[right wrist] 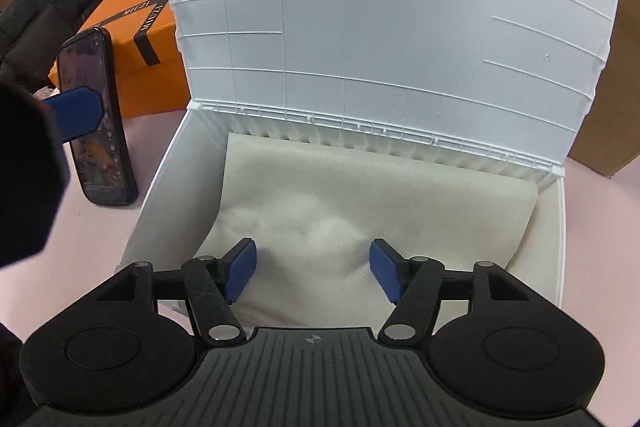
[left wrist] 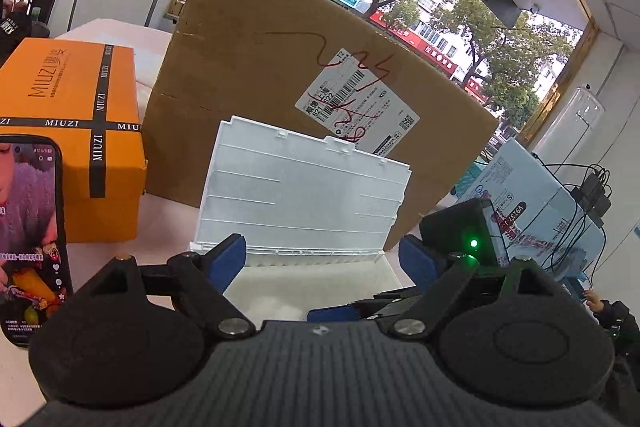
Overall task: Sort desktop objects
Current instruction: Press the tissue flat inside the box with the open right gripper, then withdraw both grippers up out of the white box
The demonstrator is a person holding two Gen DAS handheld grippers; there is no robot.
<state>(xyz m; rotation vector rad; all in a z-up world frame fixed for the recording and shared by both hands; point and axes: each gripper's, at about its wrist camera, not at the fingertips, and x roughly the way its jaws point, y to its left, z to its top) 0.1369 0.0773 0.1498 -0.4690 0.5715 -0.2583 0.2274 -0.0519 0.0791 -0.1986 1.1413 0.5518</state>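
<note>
Claws both spread empty: right claw (right wrist: 313,275) inside white box (right wrist: 152,211), left claw (left wrist: 322,259) level beside.

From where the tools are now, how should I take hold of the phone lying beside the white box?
Grip the phone across its two long edges near the middle, coming straight down from above. It lies flat and screen-up on the table, so only the thin sides offer purchase. Use the left tool, which is open and nearer; the white box wall crowds the phone's right edge.
</note>
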